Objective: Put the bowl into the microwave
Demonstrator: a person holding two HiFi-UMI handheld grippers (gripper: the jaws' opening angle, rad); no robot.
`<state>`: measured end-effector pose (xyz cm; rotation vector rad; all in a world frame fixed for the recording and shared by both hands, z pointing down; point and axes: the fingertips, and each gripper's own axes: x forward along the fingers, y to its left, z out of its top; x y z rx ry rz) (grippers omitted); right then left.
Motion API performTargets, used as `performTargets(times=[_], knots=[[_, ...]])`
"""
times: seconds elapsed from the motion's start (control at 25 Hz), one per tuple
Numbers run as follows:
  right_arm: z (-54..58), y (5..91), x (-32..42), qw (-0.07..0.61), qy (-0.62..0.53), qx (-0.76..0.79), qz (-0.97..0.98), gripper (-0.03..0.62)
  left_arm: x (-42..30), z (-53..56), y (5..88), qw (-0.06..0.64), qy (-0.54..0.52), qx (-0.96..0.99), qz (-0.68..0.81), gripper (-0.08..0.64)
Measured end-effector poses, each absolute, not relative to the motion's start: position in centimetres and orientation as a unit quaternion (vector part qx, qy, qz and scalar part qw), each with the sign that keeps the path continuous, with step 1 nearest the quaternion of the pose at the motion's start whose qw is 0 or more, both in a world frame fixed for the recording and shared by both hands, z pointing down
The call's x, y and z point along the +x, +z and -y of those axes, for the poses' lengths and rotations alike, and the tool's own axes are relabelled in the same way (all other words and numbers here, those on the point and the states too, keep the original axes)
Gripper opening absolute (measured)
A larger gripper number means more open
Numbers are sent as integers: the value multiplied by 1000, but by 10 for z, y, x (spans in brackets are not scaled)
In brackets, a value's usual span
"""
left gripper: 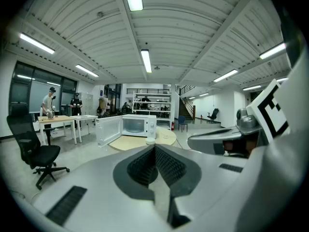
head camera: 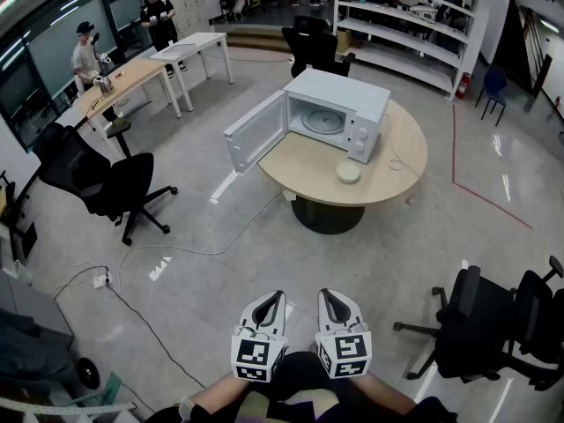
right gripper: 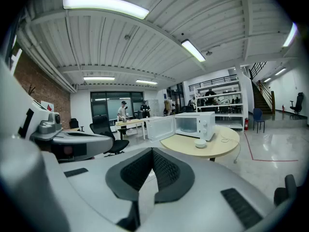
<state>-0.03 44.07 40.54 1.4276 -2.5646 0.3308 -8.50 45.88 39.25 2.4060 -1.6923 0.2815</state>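
Note:
A small pale bowl (head camera: 348,173) sits on the round wooden table (head camera: 308,170), just in front of the white microwave (head camera: 348,108). The microwave's door (head camera: 256,132) hangs wide open to the left, showing the glass turntable inside. Both grippers are held close to my body, far from the table. My left gripper (head camera: 278,297) and right gripper (head camera: 322,294) are side by side, each shut with nothing in it. In the left gripper view the microwave (left gripper: 137,125) and bowl (left gripper: 150,141) are distant. The right gripper view shows the bowl (right gripper: 200,143) beside the microwave (right gripper: 195,125).
Black office chairs stand at the left (head camera: 97,183) and lower right (head camera: 493,324), another behind the microwave (head camera: 313,47). A cable (head camera: 176,249) runs over the floor from the table. Desks (head camera: 132,77) with two people (head camera: 88,55) are far left; shelving (head camera: 414,25) at the back.

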Motion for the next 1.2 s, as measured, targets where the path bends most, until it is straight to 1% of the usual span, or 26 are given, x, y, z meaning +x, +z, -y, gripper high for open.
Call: performTargets(times=[0.24, 0.44, 0.84, 1.2], knots=[[-418, 407, 38, 97, 108, 473, 869, 15, -44, -438, 401, 100, 101, 808, 572, 46], [-402, 410, 61, 100, 108, 466, 872, 15, -24, -425, 402, 100, 102, 801, 581, 46], [-388, 410, 78, 95, 117, 464, 873, 15, -4, -413, 403, 97, 116, 801, 580, 46], [-356, 425, 70, 116, 115, 490, 856, 15, -15, -373, 420, 108, 106, 817, 557, 46]])
